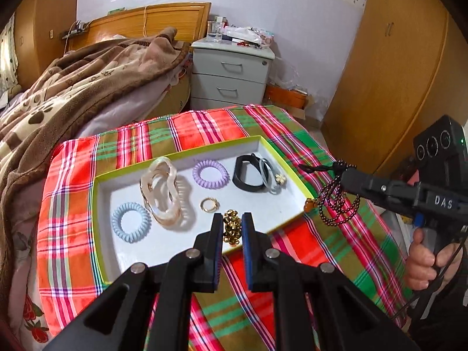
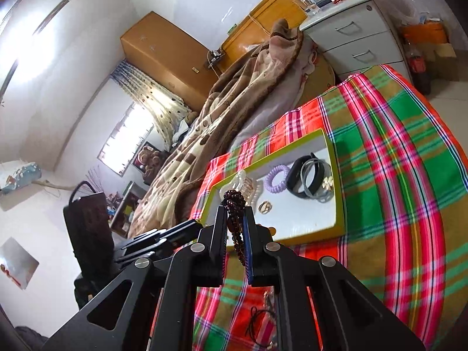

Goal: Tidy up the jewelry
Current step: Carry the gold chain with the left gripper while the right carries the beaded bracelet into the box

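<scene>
1. Two pieces are in hand at once: the left hand-held gripper (image 1: 231, 228) is pinched on a gold chain bunch (image 1: 232, 230), the right hand-held gripper (image 2: 235, 228) is clamped on a dark bead bracelet (image 2: 234, 204), loops dangling.
2. Both hang just above the white tray (image 1: 163, 251); the beads sway beside its right edge over the plaid cloth (image 1: 292, 134).
3. I'd set the gold bunch down on bare tray floor, clear of the gold ring (image 1: 209, 204) and the blue coil tie (image 1: 130, 218).
4. Lower the beads until the loops rest before letting go, or they may spill over the rim.
5. Keep both clear of the clear hair claw (image 1: 159, 193).
</scene>
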`<action>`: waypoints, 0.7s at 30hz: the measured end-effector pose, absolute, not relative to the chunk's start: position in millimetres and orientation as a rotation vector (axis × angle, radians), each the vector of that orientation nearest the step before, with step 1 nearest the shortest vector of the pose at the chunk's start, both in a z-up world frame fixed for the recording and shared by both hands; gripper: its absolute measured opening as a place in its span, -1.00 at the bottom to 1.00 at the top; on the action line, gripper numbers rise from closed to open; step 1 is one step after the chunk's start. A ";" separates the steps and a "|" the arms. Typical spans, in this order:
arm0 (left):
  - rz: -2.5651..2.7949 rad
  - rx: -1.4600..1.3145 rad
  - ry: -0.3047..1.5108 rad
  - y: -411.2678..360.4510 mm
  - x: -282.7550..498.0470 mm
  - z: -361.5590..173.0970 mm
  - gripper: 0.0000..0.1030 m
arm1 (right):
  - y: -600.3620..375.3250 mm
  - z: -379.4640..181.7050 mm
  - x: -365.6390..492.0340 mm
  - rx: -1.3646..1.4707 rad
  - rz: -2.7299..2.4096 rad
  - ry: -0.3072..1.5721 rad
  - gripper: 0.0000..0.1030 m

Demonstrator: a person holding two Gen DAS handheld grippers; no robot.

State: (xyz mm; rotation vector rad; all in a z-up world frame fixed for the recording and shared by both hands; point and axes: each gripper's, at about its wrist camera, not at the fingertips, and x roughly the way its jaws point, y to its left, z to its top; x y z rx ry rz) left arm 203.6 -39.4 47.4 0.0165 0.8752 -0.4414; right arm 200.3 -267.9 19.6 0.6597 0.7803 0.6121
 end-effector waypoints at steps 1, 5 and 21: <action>-0.436 0.016 0.875 -38.3 207.0 46.7 -0.75 | -266.2 19.2 204.4 0.652 0.609 0.785 -0.80; -0.425 0.015 0.885 -33.0 217.4 39.8 -0.75 | -259.0 13.9 222.2 0.619 0.596 0.816 -0.80; -0.308 -0.012 0.963 15.4 230.8 -7.0 -0.75 | -220.4 -25.5 269.8 0.506 0.583 0.945 -0.80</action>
